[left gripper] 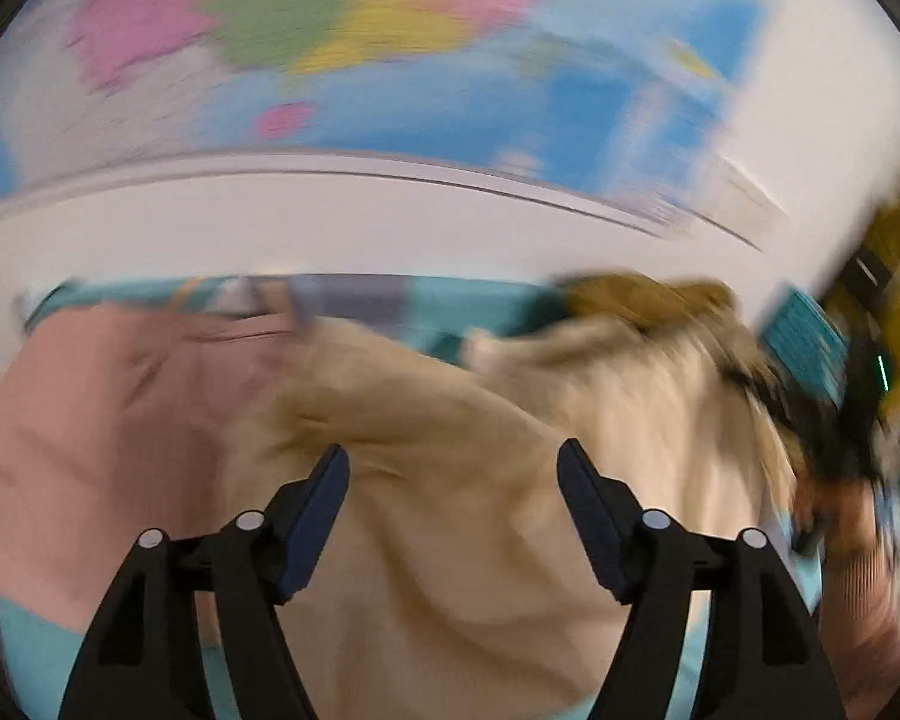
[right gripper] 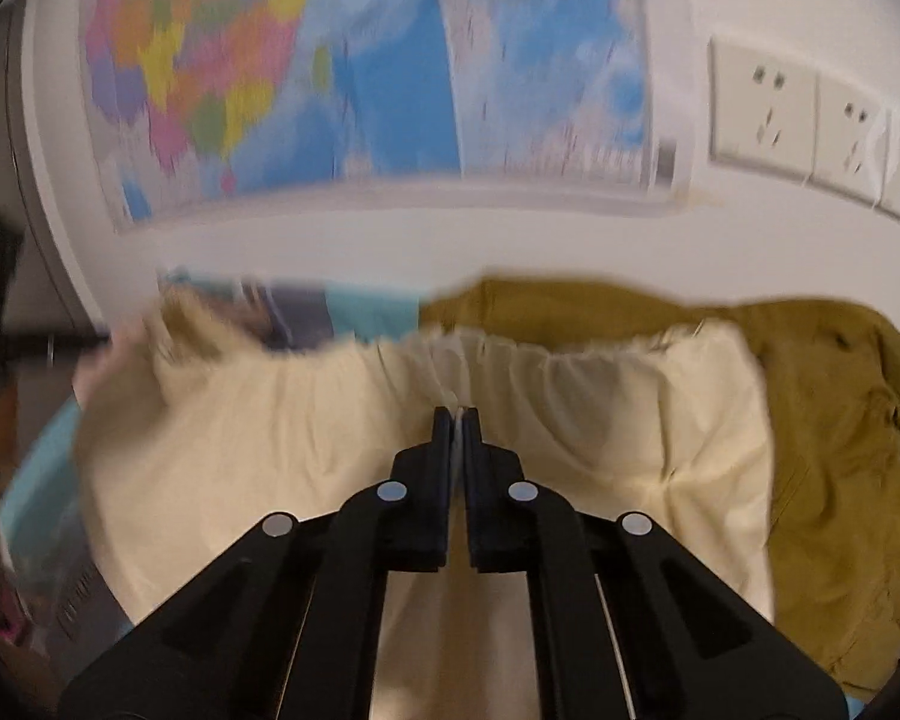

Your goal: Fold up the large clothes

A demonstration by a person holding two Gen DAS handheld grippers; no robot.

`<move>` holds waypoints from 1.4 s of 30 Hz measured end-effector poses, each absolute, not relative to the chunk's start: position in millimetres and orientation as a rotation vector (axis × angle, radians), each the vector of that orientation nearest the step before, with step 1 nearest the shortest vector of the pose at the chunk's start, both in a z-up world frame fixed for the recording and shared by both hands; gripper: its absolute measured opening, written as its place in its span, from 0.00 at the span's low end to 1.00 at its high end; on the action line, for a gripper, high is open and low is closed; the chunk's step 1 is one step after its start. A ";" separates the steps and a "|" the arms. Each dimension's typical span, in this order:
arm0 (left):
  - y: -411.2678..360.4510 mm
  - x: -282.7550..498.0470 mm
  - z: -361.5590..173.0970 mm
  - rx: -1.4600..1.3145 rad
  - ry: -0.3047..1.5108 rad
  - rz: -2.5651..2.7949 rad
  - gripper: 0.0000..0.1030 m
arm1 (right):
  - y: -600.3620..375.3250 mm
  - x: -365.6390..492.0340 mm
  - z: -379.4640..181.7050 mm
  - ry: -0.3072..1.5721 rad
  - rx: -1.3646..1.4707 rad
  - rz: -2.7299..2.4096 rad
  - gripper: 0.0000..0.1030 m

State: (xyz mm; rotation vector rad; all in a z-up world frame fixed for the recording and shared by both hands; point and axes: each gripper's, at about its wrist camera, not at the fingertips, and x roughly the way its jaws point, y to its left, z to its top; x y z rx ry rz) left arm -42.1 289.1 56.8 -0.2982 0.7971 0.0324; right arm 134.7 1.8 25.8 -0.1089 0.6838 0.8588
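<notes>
A cream garment (left gripper: 450, 510) lies rumpled on a teal surface, blurred in the left wrist view. My left gripper (left gripper: 453, 459) is open just above it, with nothing between the fingers. In the right wrist view the same cream garment (right gripper: 600, 420) shows a gathered elastic waistband along its far edge. My right gripper (right gripper: 457, 414) is shut on the cream cloth just below that waistband. The other gripper and a hand show blurred at the right edge of the left wrist view (left gripper: 858, 420).
A pink garment (left gripper: 90, 420) lies left of the cream one. A mustard garment (right gripper: 840, 420) lies bunched to the right. A coloured wall map (right gripper: 360, 72) and wall sockets (right gripper: 762, 108) are on the white wall behind. The teal surface (left gripper: 486, 306) shows at the back.
</notes>
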 end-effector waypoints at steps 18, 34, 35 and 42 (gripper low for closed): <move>264.4 71.8 -30.7 -0.236 1.005 0.119 0.09 | 17.0 171.9 -9.0 0.803 -0.079 0.802 0.35; 323.8 -138.7 -0.6 -0.292 0.637 0.314 0.86 | -191.3 97.9 -51.1 0.848 0.289 0.695 0.77; 321.4 -138.7 -7.1 -0.298 0.650 0.290 0.87 | -189.2 98.3 -58.6 0.860 0.289 0.714 0.77; 286.5 -119.1 -40.3 -0.251 0.738 0.203 0.61 | -167.7 106.2 -77.6 0.909 0.301 0.821 0.30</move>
